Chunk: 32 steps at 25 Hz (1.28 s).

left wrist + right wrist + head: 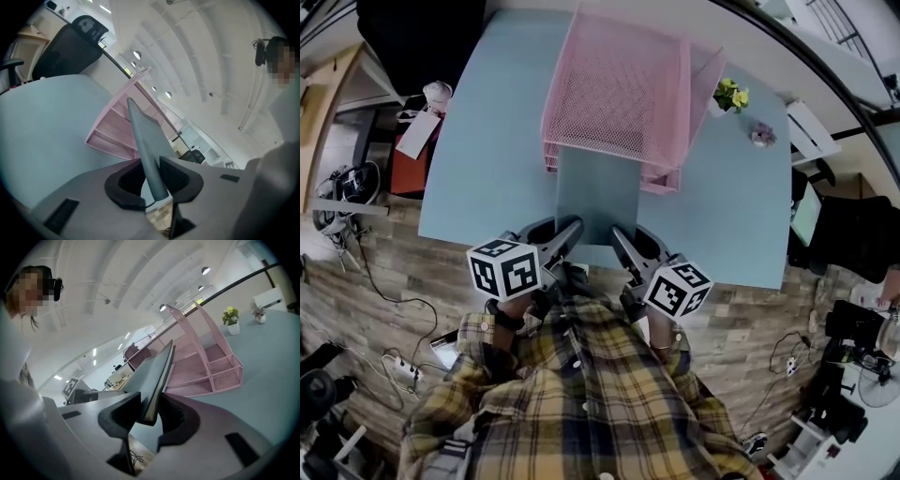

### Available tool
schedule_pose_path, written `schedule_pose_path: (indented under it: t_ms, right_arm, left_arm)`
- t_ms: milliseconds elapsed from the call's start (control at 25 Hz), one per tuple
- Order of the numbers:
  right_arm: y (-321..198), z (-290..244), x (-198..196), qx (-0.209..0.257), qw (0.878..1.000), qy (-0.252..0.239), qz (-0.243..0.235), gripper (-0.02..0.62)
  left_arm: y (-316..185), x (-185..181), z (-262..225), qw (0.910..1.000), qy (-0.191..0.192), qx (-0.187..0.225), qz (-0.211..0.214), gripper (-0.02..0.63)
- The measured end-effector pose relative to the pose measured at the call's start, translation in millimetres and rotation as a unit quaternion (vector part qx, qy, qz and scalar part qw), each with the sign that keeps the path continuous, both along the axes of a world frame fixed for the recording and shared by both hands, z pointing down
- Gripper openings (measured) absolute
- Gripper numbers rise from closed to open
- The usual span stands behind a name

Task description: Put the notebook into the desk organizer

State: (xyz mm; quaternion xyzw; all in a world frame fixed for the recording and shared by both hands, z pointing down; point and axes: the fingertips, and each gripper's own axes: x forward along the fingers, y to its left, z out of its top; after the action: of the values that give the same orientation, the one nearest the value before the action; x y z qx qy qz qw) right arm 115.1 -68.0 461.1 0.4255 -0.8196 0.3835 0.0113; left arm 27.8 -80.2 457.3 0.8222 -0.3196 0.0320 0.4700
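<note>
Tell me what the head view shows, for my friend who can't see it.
The left tongs and the right tongs each grip the near edge of a grey-blue notebook, whose far end reaches the front of a pink mesh desk organizer on a light blue table. A person's plaid shirt fills the bottom.

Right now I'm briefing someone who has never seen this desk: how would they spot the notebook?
On the pale blue table, find the pink mesh desk organizer at the far side. Before its front is the notebook, a thin grey-blue slab gripped at its near edge by the left gripper and right gripper. It alone is flat, solid and held.
</note>
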Motion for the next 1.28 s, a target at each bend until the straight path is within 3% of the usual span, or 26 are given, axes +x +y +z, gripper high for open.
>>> schedule_pose_path:
  t_ms: [760,1280]
  right_arm:
    - [-49,6,4,0.002,1.0,-0.001,0.015,0.114]
    - [-80,-1,15,0.011,0.998,-0.046,0.048,0.126]
  left_arm:
    - [-49,3,6,0.9999,0.008,0.006,-0.005,0.092]
    - [-80,10,-2,0.9993,0.009,0.03,-0.02,0.114]
